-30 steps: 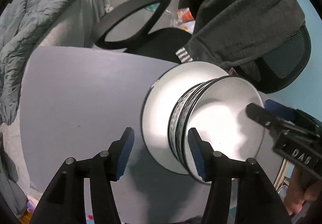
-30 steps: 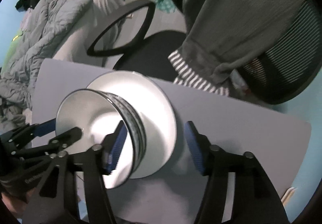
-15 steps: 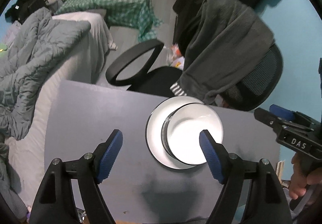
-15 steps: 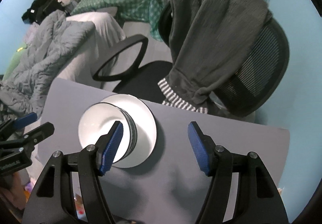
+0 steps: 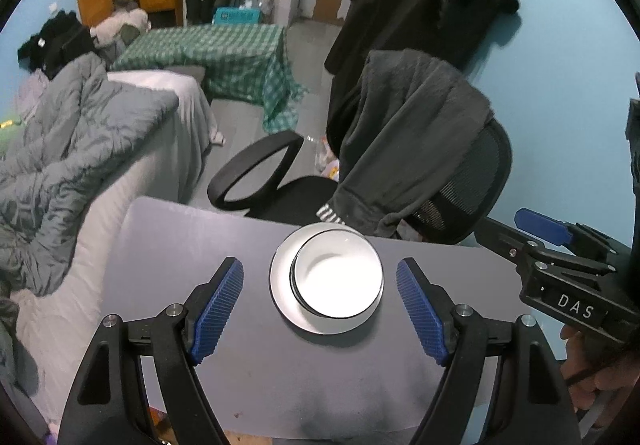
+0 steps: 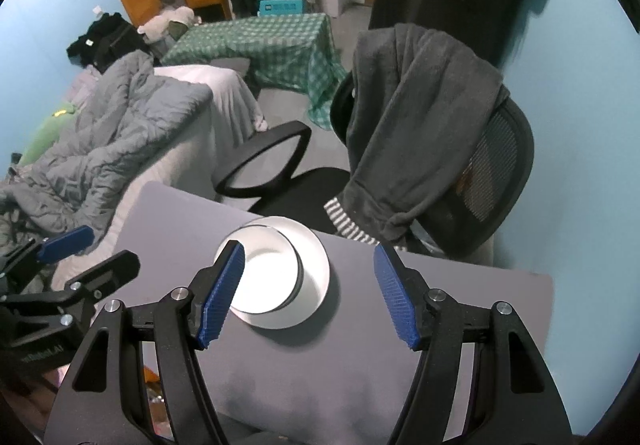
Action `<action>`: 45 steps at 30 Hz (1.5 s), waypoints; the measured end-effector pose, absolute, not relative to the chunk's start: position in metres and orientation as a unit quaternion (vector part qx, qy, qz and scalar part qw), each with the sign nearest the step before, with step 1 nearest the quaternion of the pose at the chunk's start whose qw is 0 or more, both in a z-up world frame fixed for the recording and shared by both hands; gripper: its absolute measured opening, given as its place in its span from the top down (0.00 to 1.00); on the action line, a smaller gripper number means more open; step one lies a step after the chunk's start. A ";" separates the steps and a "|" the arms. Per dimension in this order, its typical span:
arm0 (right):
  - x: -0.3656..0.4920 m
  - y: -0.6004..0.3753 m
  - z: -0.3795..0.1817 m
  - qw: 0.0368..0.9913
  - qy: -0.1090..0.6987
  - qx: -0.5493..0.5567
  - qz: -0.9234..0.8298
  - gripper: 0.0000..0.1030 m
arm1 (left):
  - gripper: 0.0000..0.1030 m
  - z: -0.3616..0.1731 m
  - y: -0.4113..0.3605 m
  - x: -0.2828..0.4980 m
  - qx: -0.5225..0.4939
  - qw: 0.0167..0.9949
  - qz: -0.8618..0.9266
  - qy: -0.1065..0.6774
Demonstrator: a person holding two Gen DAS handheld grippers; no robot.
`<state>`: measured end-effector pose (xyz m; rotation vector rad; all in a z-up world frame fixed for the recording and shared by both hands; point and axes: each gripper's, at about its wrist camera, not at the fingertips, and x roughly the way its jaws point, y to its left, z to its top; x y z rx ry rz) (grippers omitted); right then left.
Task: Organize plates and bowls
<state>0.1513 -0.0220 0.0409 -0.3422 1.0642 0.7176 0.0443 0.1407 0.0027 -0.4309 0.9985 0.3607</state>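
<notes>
Left wrist view: beyond the left gripper stands a black mesh-backed office chair with a dark grey fleece garment draped over its back, pushed up to the far edge of the flat grey tabletop. To the gripper's left lies a bed with a rumpled grey quilt; farther off is a low table under a green checked cloth. The left gripper points steeply down at the tabletop, its two blue ribbed pads wide apart with nothing between them; its jaws have just been opening. Ahead of and between the pads sits one round white plate, and on it a stack of white bowls with dark rims; dark bands on the side suggest more than one bowl, though the count is hard to tell. Nothing stands between the jaws and the stack. At the right edge the right gripper reaches in, held by a hand low in the corner.

Right wrist view: the right gripper also tilts steeply down, its blue pads apart and empty. The plate and bowls lie just ahead, toward the left pad, which covers part of the bowls' rim. The chair and garment are beyond, the quilt to the left. The left gripper shows at the left edge, off the tableware.
</notes>
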 end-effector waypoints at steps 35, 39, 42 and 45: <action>0.129 -0.058 0.091 0.812 0.479 -0.109 0.316 0.36 | 0.17 0.051 0.114 0.027 -0.196 0.863 0.147 0.441; 0.129 -0.058 0.091 0.811 0.480 -0.110 0.316 0.36 | 0.17 0.050 0.115 0.027 -0.198 0.863 0.148 0.441; 0.127 -0.057 0.092 0.811 0.480 -0.113 0.316 0.36 | 0.17 0.051 0.116 0.025 -0.202 0.863 0.149 0.439; 0.127 -0.057 0.092 0.810 0.482 -0.112 0.316 0.36 | 0.17 0.051 0.117 0.024 -0.203 0.863 0.150 0.438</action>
